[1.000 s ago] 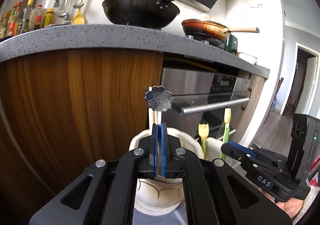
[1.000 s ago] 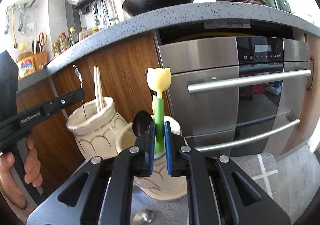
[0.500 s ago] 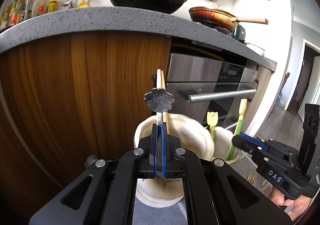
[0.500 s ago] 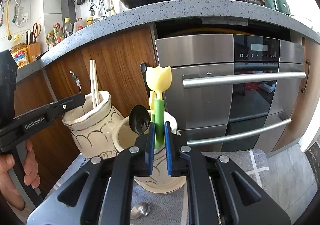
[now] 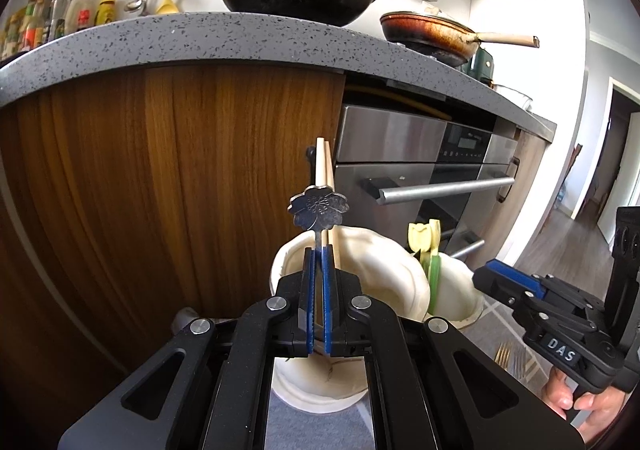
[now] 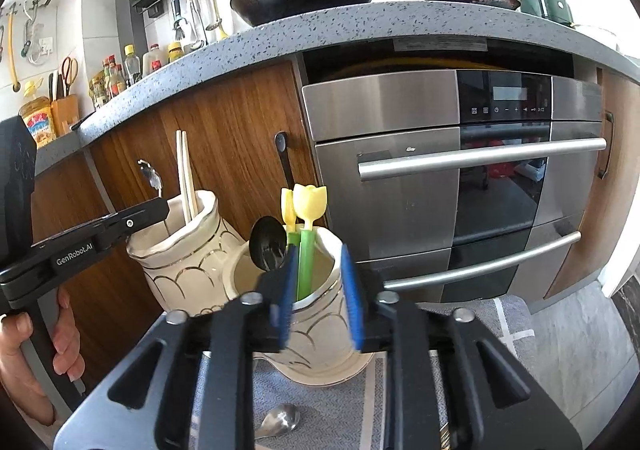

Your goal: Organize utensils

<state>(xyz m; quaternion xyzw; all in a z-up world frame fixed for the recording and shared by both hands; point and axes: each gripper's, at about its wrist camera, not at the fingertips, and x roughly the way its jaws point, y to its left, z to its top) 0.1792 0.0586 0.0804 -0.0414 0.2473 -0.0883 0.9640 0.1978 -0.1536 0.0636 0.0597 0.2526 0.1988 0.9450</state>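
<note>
My left gripper [image 5: 316, 250] is shut on the thin stem of a metal flower-topped utensil [image 5: 319, 206], held upright over the left cream ceramic holder [image 5: 384, 270], which has two chopsticks [image 5: 324, 165] in it. My right gripper [image 6: 316, 282] is open, its jaws astride the green tulip-topped utensil [image 6: 308, 234], which stands free in the right ceramic holder [image 6: 328, 326] beside a second tulip utensil [image 6: 287, 205] and a black spoon [image 6: 266, 246]. The left gripper [image 6: 160, 205] and the left holder [image 6: 180, 262] also show in the right wrist view.
A metal spoon [image 6: 280, 420] lies on the grey cloth [image 6: 344, 402] in front of the holders. Gold forks [image 5: 504, 354] lie on the cloth at right. Wooden cabinet [image 5: 200, 169] and steel oven [image 6: 460, 177] stand close behind, under the counter [image 5: 200, 37].
My right gripper has opened and let go of the green tulip utensil, which now stands lower in the right holder. My left gripper has lowered the flower utensil toward the left holder.
</note>
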